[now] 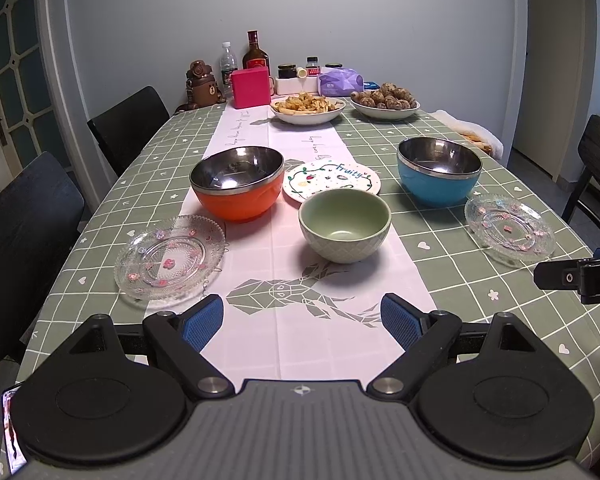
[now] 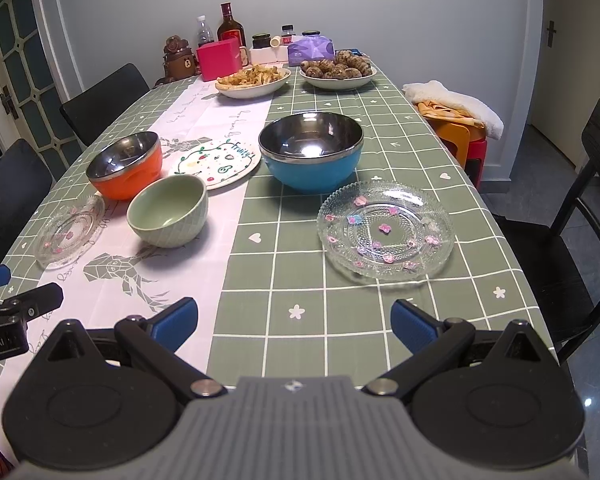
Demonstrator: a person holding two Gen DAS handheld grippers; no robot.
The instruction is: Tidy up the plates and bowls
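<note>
Nothing has been gathered yet, so the sorting looks to be at its opening step: both tools hover above the near edge of the green checked tablecloth [image 1: 440, 240], and no dish is held. The left gripper [image 1: 302, 322] has its jaws spread wide and empty at the bottom centre of its view, aimed towards the pale green ceramic bowl [image 1: 345, 226] in mid-frame. The right gripper [image 2: 294, 322] is likewise gaping and empty, with the clear patterned glass plate [image 2: 385, 235] just above and to its right. Counted, there are three bowls: the green one, an orange steel-lined bowl [image 1: 237, 183] left of centre, and a blue steel-lined bowl [image 1: 439, 170] at right. There are three plates: two glass ones, the second [image 1: 169, 258] at lower left, and a white "Fruity" painted plate [image 1: 332, 180] between the steel bowls. The next move probably calls for pinching a rim firmly, since thin glass edges may slip.
</note>
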